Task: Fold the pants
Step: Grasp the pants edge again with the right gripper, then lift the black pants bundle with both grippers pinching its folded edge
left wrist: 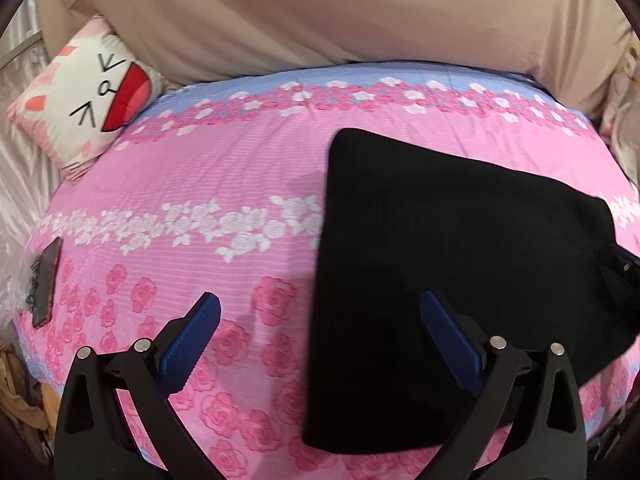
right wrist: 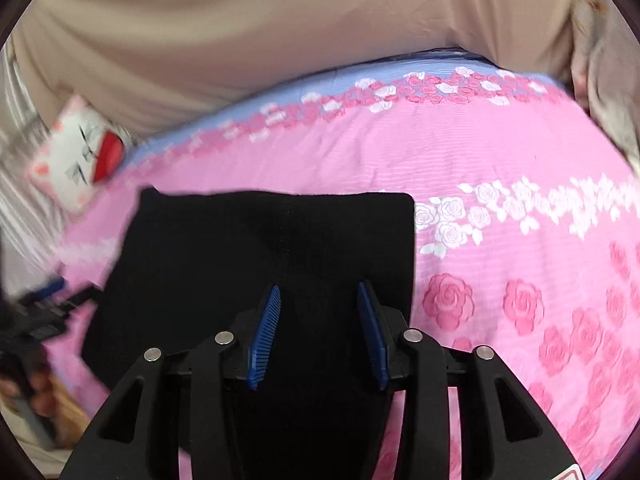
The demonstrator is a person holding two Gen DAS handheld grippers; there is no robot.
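Observation:
The black pants (left wrist: 460,264) lie folded into a flat block on the pink rose-print bed cover (left wrist: 224,168). My left gripper (left wrist: 320,304) is wide open above the bed, its right finger over the pants' left edge, holding nothing. In the right wrist view the pants (right wrist: 224,248) lie straight ahead. My right gripper (right wrist: 318,296) is open over their near part with nothing between the pads. The right gripper's body shows at the pants' right edge in the left wrist view (left wrist: 624,268).
A cat-face cushion (left wrist: 86,92) lies at the bed's far left corner. A dark phone (left wrist: 46,280) rests near the bed's left edge. A beige curtain (left wrist: 320,12) hangs behind the bed. The left gripper shows blurred at the left of the right wrist view (right wrist: 36,312).

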